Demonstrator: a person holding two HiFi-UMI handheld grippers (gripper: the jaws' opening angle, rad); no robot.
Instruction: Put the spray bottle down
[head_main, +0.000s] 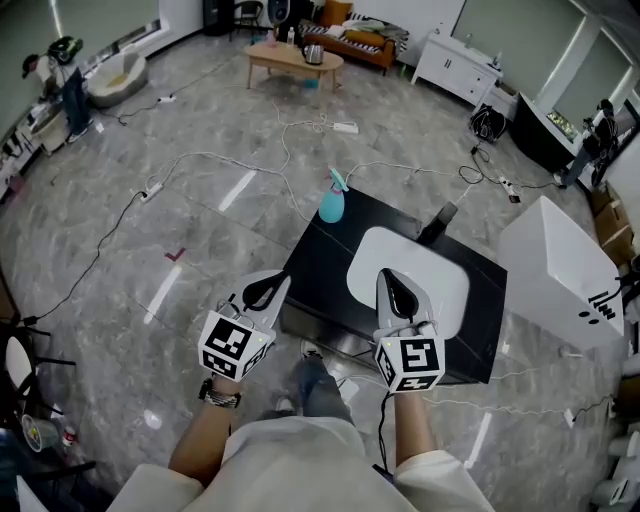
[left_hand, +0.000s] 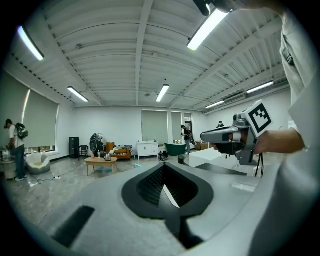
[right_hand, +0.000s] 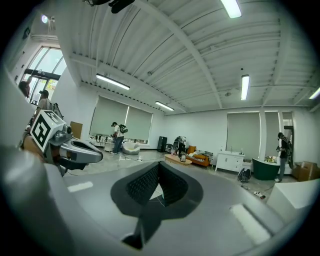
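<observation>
The spray bottle (head_main: 331, 197), light blue with a teal trigger head, stands upright on the far left corner of the black table (head_main: 322, 262). No gripper touches it. My left gripper (head_main: 266, 289) hovers shut and empty at the table's near left edge, well short of the bottle. My right gripper (head_main: 398, 288) is shut and empty over the white mat (head_main: 440, 272). In the left gripper view the jaws (left_hand: 164, 169) meet with nothing between them, and the right gripper (left_hand: 222, 135) shows to the right. The right gripper view shows its jaws (right_hand: 159, 166) closed, with the left gripper (right_hand: 80, 149) at the left.
A small black object (head_main: 438, 222) lies at the table's far edge. A white box (head_main: 560, 270) stands to the right of the table. Cables (head_main: 250, 165) and a power strip (head_main: 346, 127) cross the marble floor. A wooden coffee table (head_main: 293, 60) and sofa are far back.
</observation>
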